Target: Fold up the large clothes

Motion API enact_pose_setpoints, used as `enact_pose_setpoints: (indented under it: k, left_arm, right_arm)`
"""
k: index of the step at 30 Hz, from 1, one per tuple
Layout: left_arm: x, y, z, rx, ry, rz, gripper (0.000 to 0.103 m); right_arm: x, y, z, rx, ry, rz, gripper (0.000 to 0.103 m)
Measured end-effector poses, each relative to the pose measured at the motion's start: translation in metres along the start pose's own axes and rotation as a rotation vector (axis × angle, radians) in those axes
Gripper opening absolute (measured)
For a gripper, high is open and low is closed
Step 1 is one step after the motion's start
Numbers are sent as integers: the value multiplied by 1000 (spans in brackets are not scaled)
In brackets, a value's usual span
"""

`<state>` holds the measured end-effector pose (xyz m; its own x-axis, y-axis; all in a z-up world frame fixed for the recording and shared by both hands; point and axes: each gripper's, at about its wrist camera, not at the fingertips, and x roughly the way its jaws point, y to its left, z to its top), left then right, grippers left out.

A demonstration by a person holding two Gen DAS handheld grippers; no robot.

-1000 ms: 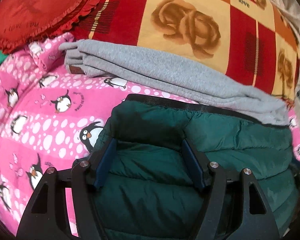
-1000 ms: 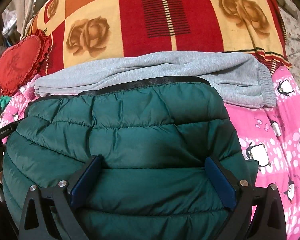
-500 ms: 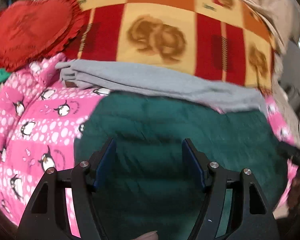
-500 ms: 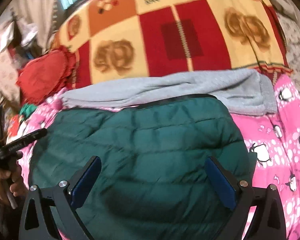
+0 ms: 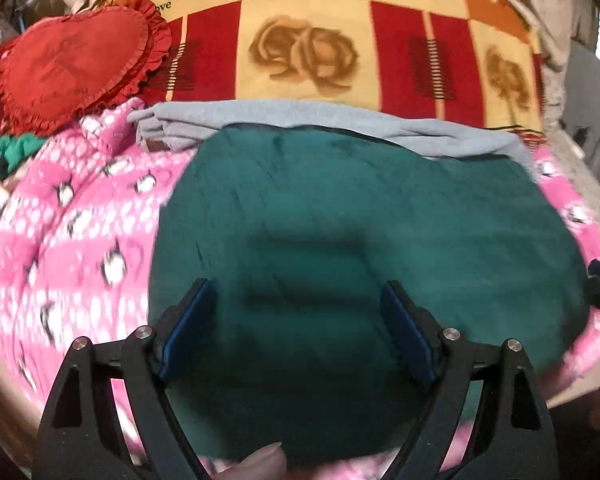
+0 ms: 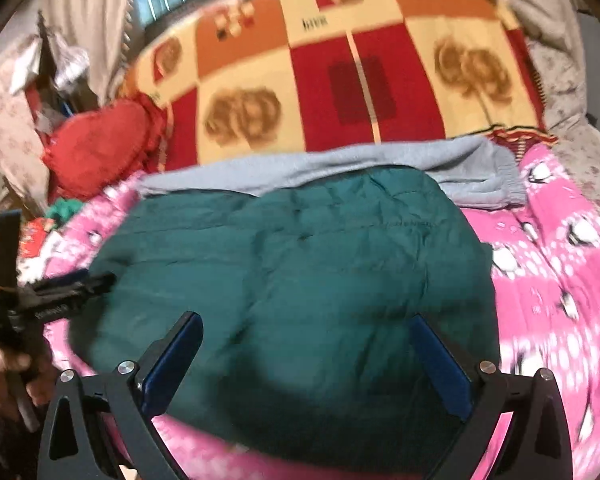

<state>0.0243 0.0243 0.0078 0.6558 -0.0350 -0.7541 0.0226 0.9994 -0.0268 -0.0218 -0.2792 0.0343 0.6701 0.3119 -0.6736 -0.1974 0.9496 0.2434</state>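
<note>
A dark green puffer jacket [image 5: 360, 220] [image 6: 300, 264] lies folded on the pink penguin bedspread [image 5: 72, 220]. My left gripper [image 5: 296, 286] hovers above its near part. Its jaws are opening, with nothing pressed between the blue pads [image 5: 188, 328]. My right gripper [image 6: 305, 318] stands wide open over the jacket's near edge and is clear of the fabric. In the right wrist view the left gripper [image 6: 60, 296] shows at the left, held by a hand [image 6: 4, 372]. Motion blurs both views.
Folded grey sweatpants [image 5: 340, 120] [image 6: 340, 164] lie just beyond the jacket. Behind them rises a red and yellow rose blanket [image 5: 308, 48]. A red heart pillow [image 5: 68, 64] sits far left. The bed's edge runs along the right side.
Both grippers have drawn back and up from the jacket, so more of the bed shows. The left jaws stand wider than before. The jacket lies still.
</note>
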Motion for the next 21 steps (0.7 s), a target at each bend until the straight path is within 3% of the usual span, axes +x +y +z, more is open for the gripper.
enact_pose_setpoints:
  k: [2, 6, 11, 13, 15, 21]
  left_arm:
    - [-20, -11, -18, 9, -7, -9, 86]
    - [-56, -38, -49, 73, -23, 17, 99]
    - [-102, -58, -72, 144, -71, 26, 99]
    - [-120, -60, -78, 161, -96, 68, 99]
    - [-138, -57, -82, 143, -115, 102, 99]
    - [-162, -46, -85, 97, -85, 70, 99]
  right_arm:
    - [-20, 15, -15, 3, -7, 3, 103]
    - [-63, 46, -40, -70, -24, -67, 103]
    - [-101, 63, -56, -105, -4, -113, 103]
    - [-116, 69, -64, -118, 12, -124, 103]
    - [-128, 76, -72, -146, 16, -139, 103]
    - [-157, 92, -88, -195, 8, -181, 103]
